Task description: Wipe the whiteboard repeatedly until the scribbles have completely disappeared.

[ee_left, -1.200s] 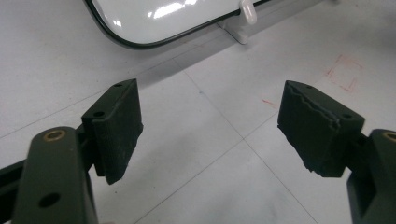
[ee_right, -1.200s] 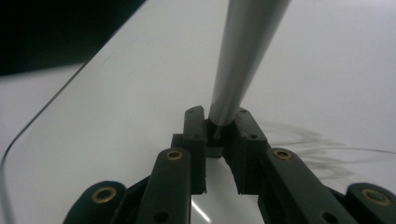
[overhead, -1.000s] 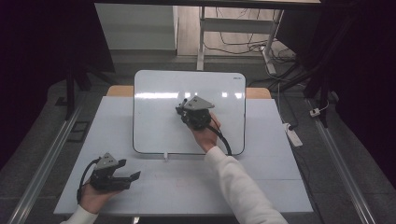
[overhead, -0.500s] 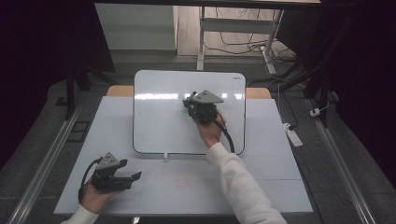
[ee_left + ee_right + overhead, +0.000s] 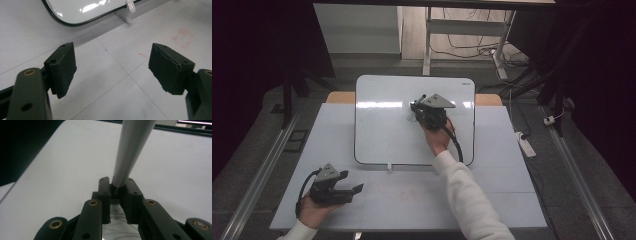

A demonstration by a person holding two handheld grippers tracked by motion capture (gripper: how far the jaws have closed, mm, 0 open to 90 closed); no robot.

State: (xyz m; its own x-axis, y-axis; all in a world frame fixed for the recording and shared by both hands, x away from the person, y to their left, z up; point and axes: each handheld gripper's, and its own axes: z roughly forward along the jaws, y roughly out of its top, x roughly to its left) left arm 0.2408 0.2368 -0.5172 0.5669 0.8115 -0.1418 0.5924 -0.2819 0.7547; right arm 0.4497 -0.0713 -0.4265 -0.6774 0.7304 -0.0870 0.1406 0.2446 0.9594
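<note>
Centrally, a whiteboard (image 5: 382,125) lies flat on the pale table (image 5: 512,200), its far edge reaching past the table's far side. Faint dark scribbles show on the board just by the right gripper (image 5: 418,109). That gripper is over the board's upper right part, and its jaws are pinched on a grey pen (image 5: 128,152). In the right gripper view the pen rises steeply from between the jaws toward the top of the frame, narrowing where they grip it, with thin dark lines on the board below the jaws. The right hand (image 5: 438,137) holds the gripper from the near side, a white sleeve (image 5: 467,200) running back to the bottom edge, and a black cable (image 5: 457,145) loops beside the wrist.

At the board's near edge a small white clip (image 5: 389,167) sticks out; the left gripper view shows it at the top, next to the board's dark rounded rim.

Well apart, near the table's near left corner, the left gripper (image 5: 354,191) rests in the left hand (image 5: 312,212). Its jaws are spread wide with nothing between them, over bare table with faint red marks (image 5: 182,38).
</note>
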